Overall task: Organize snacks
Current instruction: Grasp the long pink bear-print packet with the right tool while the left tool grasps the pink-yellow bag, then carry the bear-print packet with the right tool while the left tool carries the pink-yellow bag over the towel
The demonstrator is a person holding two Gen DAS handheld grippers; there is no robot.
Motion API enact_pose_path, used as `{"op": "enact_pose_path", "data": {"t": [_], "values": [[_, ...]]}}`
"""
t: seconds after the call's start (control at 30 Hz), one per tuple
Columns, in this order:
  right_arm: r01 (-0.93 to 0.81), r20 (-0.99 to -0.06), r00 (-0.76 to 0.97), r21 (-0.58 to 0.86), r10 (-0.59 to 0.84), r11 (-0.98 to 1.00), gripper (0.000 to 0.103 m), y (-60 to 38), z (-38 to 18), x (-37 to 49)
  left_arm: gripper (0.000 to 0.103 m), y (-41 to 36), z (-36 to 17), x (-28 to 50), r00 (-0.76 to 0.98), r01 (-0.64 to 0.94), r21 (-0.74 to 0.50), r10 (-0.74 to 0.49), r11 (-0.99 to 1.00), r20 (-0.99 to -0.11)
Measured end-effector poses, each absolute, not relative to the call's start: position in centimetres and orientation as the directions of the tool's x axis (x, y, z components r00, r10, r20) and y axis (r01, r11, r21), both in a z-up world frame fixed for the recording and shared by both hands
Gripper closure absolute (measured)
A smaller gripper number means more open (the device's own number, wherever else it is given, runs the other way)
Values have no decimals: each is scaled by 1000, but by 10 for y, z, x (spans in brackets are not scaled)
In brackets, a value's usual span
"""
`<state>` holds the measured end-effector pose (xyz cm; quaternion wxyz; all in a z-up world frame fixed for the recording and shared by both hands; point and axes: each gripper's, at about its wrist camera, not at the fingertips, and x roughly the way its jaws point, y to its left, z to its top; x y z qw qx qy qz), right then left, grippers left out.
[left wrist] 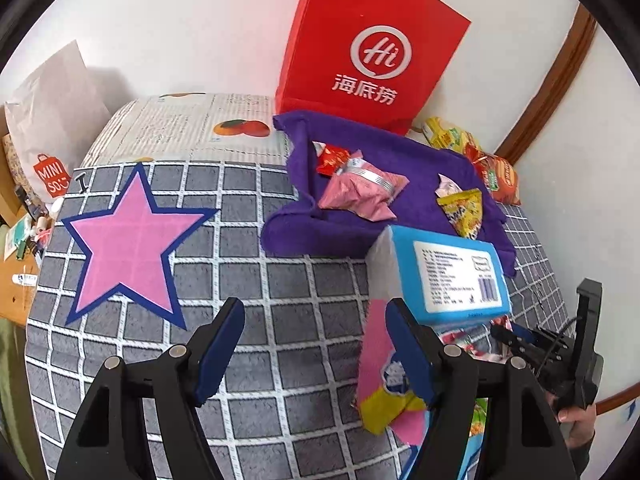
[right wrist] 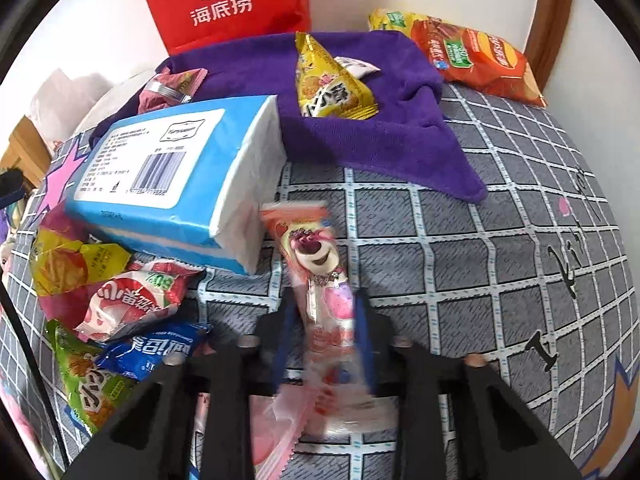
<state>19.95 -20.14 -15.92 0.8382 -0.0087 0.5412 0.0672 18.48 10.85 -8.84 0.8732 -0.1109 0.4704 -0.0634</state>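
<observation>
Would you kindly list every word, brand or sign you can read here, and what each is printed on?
"Hi" and "海底捞": red paper bag.
"MINISO": white bag.
"I": grid blanket, black letter.
Blue tissue pack: barcode and label print too small to read.
Snack wrappers, including the bear-print packet in the right gripper: too blurred.

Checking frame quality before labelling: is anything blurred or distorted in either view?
Right wrist view: the pink bear snack packet clamped in the right gripper is motion-smeared toward its lower end. Left wrist view: sharp, but fisheye bends the grid blanket.
</observation>
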Motion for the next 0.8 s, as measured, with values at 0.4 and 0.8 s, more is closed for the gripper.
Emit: {"op": "enact_pose_path", "data": {"t": [0.4,0.8], "values": [[-4,-867,482,141,125,990,83,-241,-121,172,31,54,-101,170,479,150,-239,-282,959,-831],[19,-857,489,193,159,981,83,-251,-109,134,30,23,-140,174,410,199,-157,-227,967,-883]]}}
